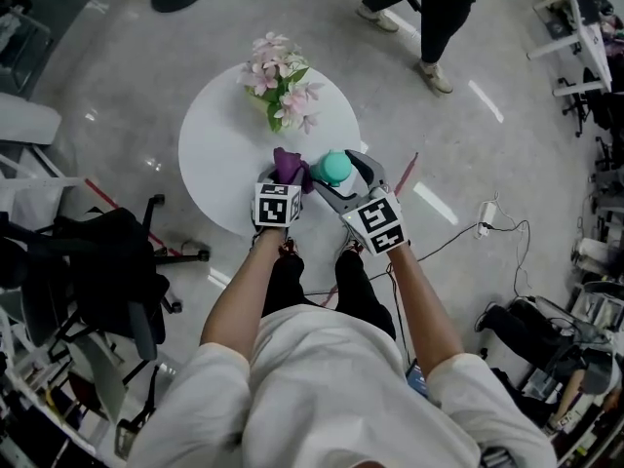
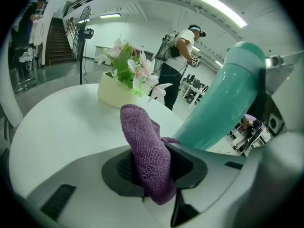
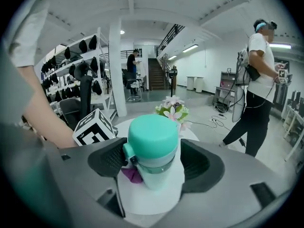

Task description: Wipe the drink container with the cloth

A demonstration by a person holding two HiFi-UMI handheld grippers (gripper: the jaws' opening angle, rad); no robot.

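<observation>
gripping the purple cloth [image 2: 148, 158], the left gripper [image 1: 284, 177] has its jaws closed on the bunched fabric, which sticks up beyond the pads. just to its right, the right gripper [image 3: 154, 159] holds the drink container [image 3: 153, 146]. its jaws stand wide on either side of the teal cap and pale body, and the pads sit against the sides. in the left gripper view the container leans up and to the right, and a fold of cloth reaches its lower side. both grippers sit close together over the near edge of the round white table [image 1: 216, 149]. a pot of pink flowers [image 1: 283, 91] stands on the far side of the table, well apart from both.
</observation>
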